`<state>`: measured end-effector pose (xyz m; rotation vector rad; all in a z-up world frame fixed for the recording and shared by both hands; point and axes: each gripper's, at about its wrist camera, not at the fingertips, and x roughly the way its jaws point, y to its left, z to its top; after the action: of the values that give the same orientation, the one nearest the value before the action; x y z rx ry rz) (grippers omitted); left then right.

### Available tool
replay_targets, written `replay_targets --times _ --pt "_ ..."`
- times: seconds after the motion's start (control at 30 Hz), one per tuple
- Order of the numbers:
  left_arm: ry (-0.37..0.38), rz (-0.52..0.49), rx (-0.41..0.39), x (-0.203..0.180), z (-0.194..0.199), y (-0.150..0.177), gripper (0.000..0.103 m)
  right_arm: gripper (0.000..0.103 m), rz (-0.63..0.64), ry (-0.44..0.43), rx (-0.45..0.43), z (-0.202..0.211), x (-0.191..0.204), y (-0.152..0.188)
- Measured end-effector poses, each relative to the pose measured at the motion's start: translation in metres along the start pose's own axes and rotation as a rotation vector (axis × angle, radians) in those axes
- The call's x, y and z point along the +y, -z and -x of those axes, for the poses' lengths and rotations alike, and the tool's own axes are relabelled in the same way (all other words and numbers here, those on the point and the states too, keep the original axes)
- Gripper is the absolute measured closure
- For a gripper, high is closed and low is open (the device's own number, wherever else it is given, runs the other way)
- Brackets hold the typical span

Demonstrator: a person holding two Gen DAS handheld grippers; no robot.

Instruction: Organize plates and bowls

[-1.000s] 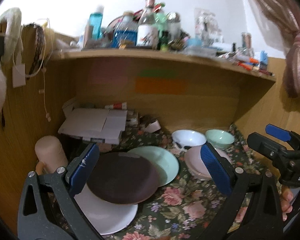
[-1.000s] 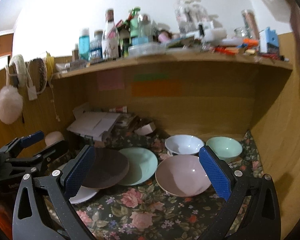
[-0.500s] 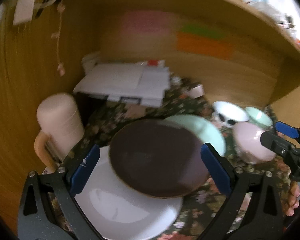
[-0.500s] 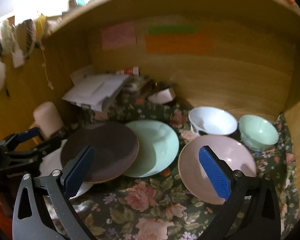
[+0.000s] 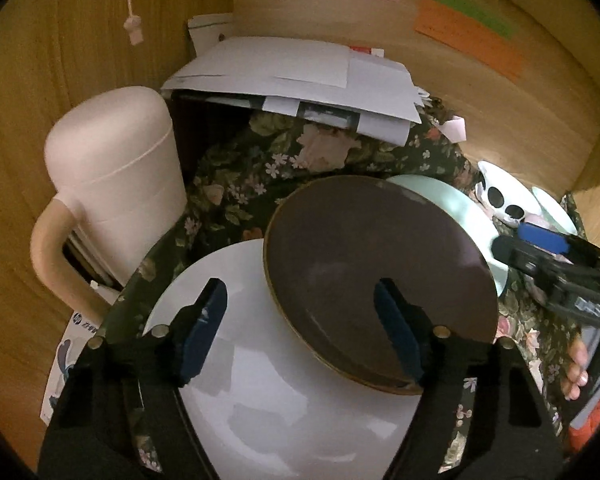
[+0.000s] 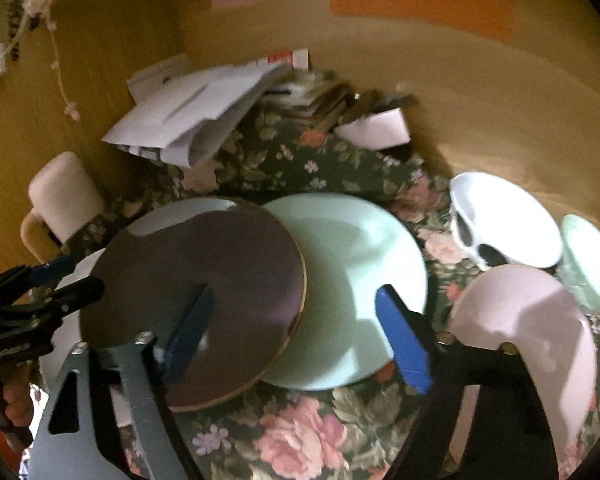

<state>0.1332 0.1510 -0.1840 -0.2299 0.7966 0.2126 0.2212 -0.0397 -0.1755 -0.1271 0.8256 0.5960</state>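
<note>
Left wrist view: your left claw (image 5: pixel 300 332) had just been narrowing, nothing gripped, straddling where the brown plate (image 5: pixel 376 276) overlapped the white plate (image 5: pixel 284 400), lower centre. Right wrist view: your right claw (image 6: pixel 296 332), also narrowing and empty, spanned the brown plate's seam with the green plate (image 6: pixel 356 280).
</note>
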Motion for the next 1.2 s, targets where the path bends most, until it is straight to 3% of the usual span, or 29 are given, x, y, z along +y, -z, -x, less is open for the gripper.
replay_targets --times 0.33,0.4,0.5,0.8,1.2 --pt "0.057 0.025 0.074 0.005 -0.015 -0.002 0.06 0.056 -0.024 -0.047 0.081 -0.035 -0.006 -0.007" --pt "0.076 0.036 0.095 0.006 -0.019 -0.001 0.064 0.064 -0.037 -0.066 0.095 -0.041 -0.007 -0.007" --pt "0.074 0.036 0.1 0.005 -0.021 0.001 0.068 0.066 -0.043 -0.08 0.102 -0.047 -0.006 -0.008" --pt "0.101 0.034 0.104 0.007 -0.024 0.001 0.07 0.068 -0.064 -0.119 0.144 -0.061 -0.006 -0.005" --pt "0.096 0.018 0.108 0.004 -0.022 0.0 0.07 0.068 -0.073 -0.097 0.107 -0.053 0.0 0.001"
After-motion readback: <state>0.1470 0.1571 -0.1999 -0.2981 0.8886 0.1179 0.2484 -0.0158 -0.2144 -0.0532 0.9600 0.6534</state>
